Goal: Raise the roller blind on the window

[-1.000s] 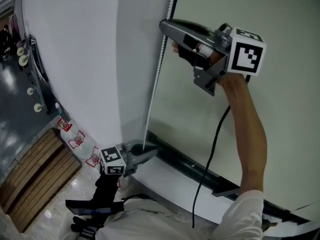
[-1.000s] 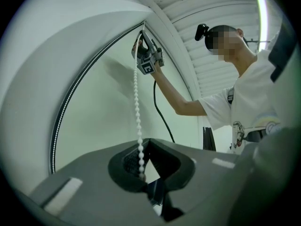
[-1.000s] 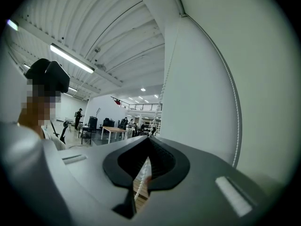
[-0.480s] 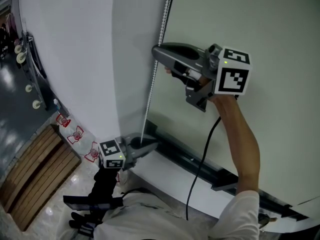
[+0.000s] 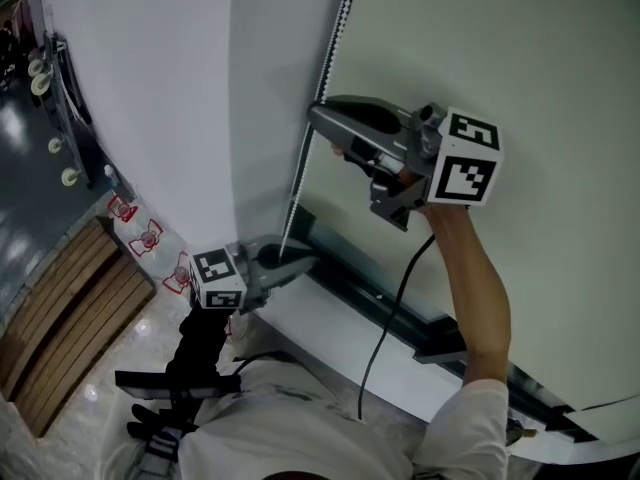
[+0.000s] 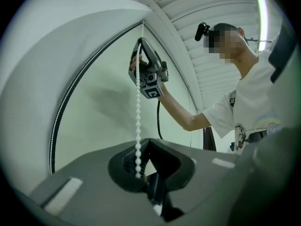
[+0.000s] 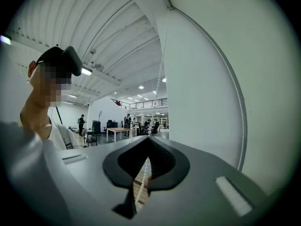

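The right gripper (image 5: pixel 312 114) has its 2 jaws squeezed tight on the thin white bead chain (image 5: pixel 300 178), up high beside the big pale roller blind (image 5: pixel 520 58), and the right gripper view shows the chain running between the jaws. Lower down, the left gripper (image 5: pixel 310 259) has its 2 jaws pinched together on the same chain, close to the long dark bar (image 5: pixel 400 320) that runs along under the blind. The blind hangs down flat, the plain white wall (image 5: pixel 150 88) is to its left, and the chain runs down right where the 2 meet.
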The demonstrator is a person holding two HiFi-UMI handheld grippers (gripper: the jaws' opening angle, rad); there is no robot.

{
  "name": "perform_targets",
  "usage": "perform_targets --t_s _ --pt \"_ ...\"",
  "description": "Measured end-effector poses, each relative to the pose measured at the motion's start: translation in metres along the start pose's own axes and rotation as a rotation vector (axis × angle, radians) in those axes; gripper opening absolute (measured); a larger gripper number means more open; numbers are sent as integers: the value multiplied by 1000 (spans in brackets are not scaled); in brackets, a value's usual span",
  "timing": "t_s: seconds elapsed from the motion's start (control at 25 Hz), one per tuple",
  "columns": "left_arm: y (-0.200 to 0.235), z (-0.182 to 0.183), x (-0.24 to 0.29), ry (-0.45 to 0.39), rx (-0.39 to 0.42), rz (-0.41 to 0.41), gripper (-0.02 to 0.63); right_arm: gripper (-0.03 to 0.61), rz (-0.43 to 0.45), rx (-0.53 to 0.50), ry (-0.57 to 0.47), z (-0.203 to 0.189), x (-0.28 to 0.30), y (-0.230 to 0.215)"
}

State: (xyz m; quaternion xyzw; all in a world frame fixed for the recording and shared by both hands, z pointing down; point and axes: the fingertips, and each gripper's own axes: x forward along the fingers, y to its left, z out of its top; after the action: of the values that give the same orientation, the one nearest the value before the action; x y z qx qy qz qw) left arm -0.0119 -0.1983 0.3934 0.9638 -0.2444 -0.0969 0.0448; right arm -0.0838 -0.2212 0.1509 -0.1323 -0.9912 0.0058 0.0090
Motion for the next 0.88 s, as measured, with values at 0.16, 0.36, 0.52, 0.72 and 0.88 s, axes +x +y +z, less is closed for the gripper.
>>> perform_targets --t_s 0.16,0.36,0.52,0.72,0.88 --pt "3 2 -3 -8 0 8 -2 4 6 31 29 -26 5 0" --pt "5 1 -5 -11 0 15 -2 3 7 73 84 -66 10 3" --pt "7 2 -7 -11 -1 23 -2 4 18 107 129 -101 15 9" --pt "8 0 -9 -11 -4 26 -2 3 27 148 203 -151 18 18" --pt "8 -1 -9 -6 -6 25 -2 3 41 207 241 -187 20 25"
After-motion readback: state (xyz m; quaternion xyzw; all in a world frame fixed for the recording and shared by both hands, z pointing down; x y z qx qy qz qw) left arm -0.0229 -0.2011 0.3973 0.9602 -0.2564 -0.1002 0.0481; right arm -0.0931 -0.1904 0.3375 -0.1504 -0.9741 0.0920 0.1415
